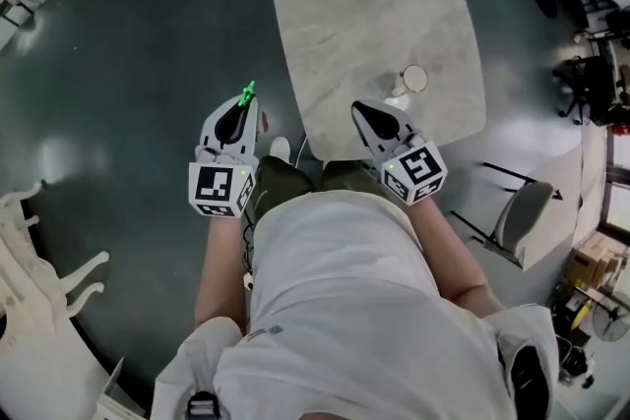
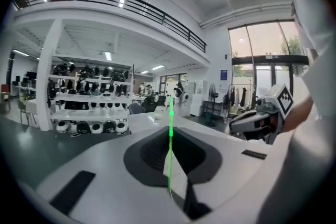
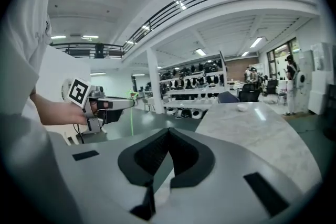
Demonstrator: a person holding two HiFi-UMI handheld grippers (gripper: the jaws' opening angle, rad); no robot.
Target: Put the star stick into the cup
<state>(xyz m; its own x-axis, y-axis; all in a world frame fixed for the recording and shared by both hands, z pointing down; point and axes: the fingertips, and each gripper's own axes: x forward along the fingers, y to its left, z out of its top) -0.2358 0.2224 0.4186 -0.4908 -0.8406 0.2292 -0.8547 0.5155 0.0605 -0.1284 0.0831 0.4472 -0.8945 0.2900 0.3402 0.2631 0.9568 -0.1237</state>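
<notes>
A thin green star stick [image 1: 246,94] pokes out of my left gripper [image 1: 240,107], which is shut on it and held over the dark floor, left of the table. In the left gripper view the star stick [image 2: 170,136] rises straight up from between the closed jaws. A white cup [image 1: 413,80] stands near the front edge of the marble table [image 1: 364,5]. My right gripper [image 1: 361,108] hovers over that front edge, just left of and nearer than the cup, shut with nothing in it. From the right gripper view, the left gripper [image 3: 107,104] shows with the stick [image 3: 130,113].
The dark shiny floor [image 1: 128,64] surrounds the table. A grey chair [image 1: 522,216] stands at the right and white furniture [image 1: 30,261] at the lower left. Shelves of equipment [image 2: 89,105] line the far wall. The person's body fills the lower middle of the head view.
</notes>
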